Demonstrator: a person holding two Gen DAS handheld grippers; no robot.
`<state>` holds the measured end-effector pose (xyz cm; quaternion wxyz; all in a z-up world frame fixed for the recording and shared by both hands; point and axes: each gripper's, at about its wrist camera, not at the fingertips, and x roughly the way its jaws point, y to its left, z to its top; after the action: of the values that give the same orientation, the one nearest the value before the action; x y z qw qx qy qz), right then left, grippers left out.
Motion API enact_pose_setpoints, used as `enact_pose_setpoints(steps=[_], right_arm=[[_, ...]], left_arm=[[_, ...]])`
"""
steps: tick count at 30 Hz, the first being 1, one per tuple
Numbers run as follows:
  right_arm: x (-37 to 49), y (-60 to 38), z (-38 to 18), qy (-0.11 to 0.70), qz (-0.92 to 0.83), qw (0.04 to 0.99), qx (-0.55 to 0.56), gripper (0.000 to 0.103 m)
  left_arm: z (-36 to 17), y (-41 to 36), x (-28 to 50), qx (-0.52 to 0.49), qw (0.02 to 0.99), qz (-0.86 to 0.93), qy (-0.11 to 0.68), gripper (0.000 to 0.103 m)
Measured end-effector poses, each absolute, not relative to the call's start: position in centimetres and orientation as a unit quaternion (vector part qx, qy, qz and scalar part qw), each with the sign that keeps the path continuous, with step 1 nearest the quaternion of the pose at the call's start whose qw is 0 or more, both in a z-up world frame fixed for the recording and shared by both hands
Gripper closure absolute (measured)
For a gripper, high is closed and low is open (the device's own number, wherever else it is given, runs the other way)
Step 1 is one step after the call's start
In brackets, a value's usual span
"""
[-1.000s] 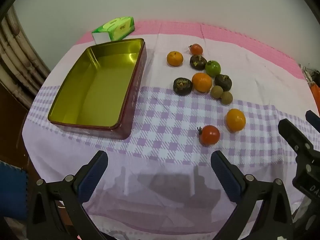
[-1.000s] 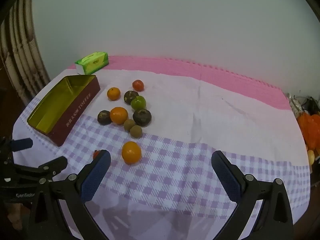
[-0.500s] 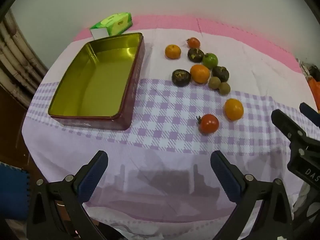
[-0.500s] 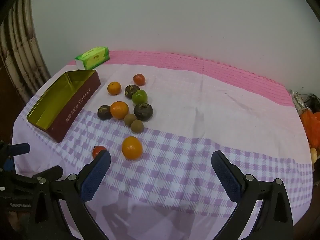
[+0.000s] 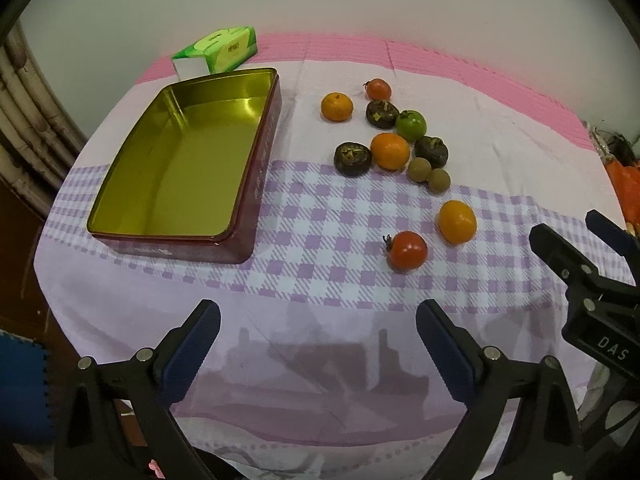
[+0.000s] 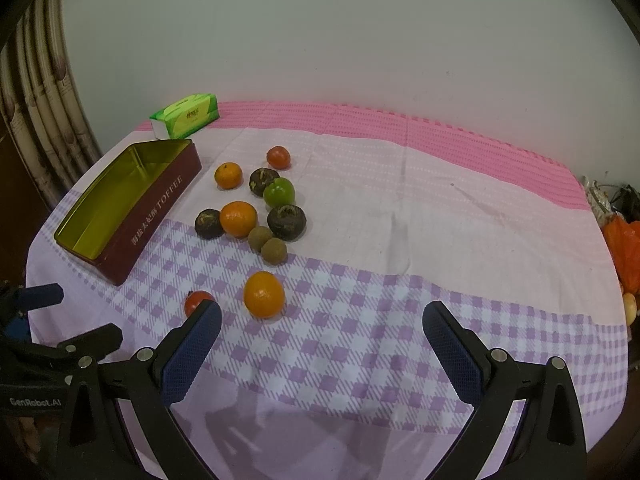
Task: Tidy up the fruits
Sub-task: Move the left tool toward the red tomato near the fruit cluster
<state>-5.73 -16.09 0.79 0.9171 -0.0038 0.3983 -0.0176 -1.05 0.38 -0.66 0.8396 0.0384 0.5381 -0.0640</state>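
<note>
Several fruits lie loose on the checked cloth: a red tomato (image 5: 407, 251) and an orange (image 5: 457, 222) nearest, then a cluster of oranges, dark fruits, a green fruit (image 5: 410, 125) and small brown ones behind. An empty gold-lined tin (image 5: 180, 246) stands to their left. My left gripper (image 5: 318, 316) hovers over bare cloth in front of the tomato; its jaws are closing slightly with nothing between them. My right gripper (image 6: 322, 314) is open and empty, just right of the near orange (image 6: 264, 294), and its left finger partly hides the tomato (image 6: 196, 300).
A green tissue pack (image 5: 218, 49) lies behind the tin near the wall. An orange bag (image 6: 624, 248) sits off the table's right edge. The right gripper's fingers (image 5: 560, 260) reach in at the right of the left wrist view. A curtain hangs at the left.
The left view has tipped a little, so the tin and fruits sit slightly higher in it. The left jaws stand a touch narrower. The right view has barely shifted.
</note>
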Motion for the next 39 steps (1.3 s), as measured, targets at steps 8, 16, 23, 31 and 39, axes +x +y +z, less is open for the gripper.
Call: enact_pose_setpoints(steps=[8,16,23,31,39], right_arm=[[-5.6,-16.3,0.8,0.399,-0.017,0.917,-0.002,0.003],[-5.9,-15.5,0.1,0.406,-0.013,0.914,0.000,0.003],[-5.3,-15.5,-0.5,0.418,-0.007,0.908,0.002,0.003],[-4.7,-15.6,-1.3,0.433,-0.003,0.901,0.012,0.003],[-4.6,-15.6,-1.6,0.436,-0.006,0.900,0.012,0.003]], left_arm=[[-1.0,0.4,-1.2,0.037,0.836,-0.066,0.543,0.006],[-0.5,1.7,-0.7,0.025,0.851,-0.046,0.522,0.006],[-0.3,2.1,-0.2,0.038,0.863,-0.021,0.503,0.006],[-0.7,1.8,-0.2,0.053,0.862,-0.009,0.504,0.006],[-1.3,2.0,-0.1,0.043,0.856,-0.008,0.515,0.006]])
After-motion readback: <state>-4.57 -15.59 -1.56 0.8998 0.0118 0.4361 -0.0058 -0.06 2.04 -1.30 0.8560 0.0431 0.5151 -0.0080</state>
